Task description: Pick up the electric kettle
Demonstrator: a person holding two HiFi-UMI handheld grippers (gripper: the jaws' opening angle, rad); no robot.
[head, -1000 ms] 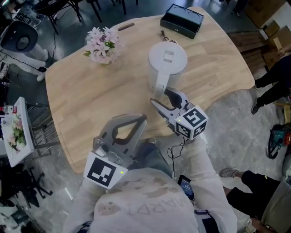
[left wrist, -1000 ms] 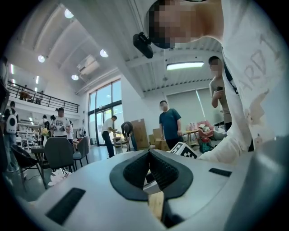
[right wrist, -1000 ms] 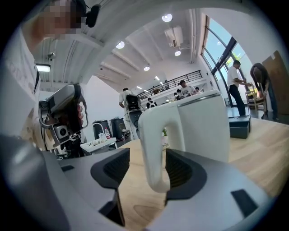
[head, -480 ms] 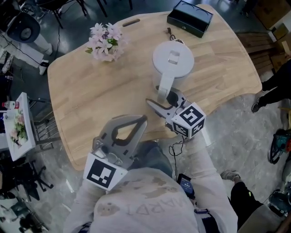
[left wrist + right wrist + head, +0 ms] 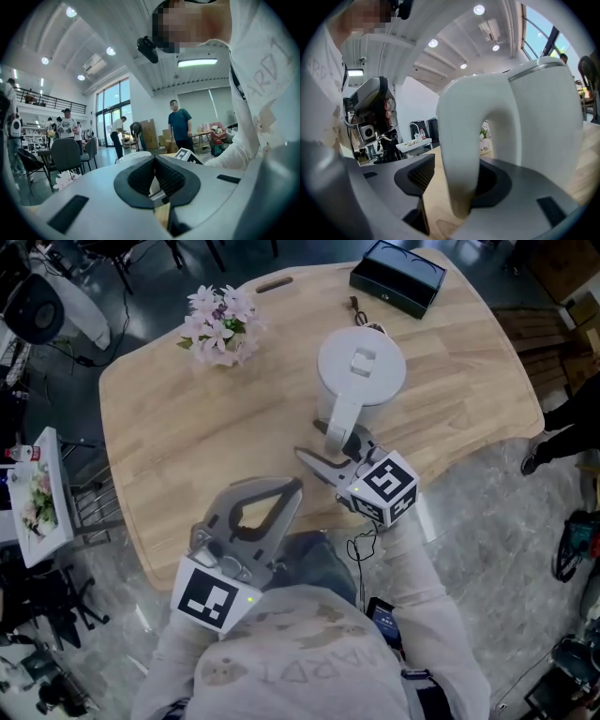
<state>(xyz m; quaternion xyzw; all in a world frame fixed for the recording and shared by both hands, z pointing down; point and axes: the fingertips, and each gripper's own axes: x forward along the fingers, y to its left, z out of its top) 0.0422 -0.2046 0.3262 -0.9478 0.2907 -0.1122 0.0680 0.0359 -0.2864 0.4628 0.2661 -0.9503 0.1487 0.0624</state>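
Note:
A white electric kettle [image 5: 361,367] stands upright on the wooden table [image 5: 187,446], its handle [image 5: 342,423] pointing toward me. My right gripper [image 5: 330,448] is open and straddles that handle. In the right gripper view the handle [image 5: 464,140] fills the space inside the right gripper [image 5: 454,185]: it lies against the right pad, and a gap shows at the left pad. The kettle body [image 5: 548,117] rises just behind. My left gripper [image 5: 292,486] hangs over the table's near edge, left of the kettle. It is shut and holds nothing, as the left gripper view [image 5: 154,160] shows.
A small vase of pink flowers [image 5: 220,324] stands at the table's far left. A black box [image 5: 397,277] lies at the far edge, with a small dark item [image 5: 354,306] near it. A white rack [image 5: 37,502] stands on the floor to the left. People stand in the hall.
My right gripper has moved forward and a little left, so the kettle's handle now sits between its jaws. The left gripper has stayed put.

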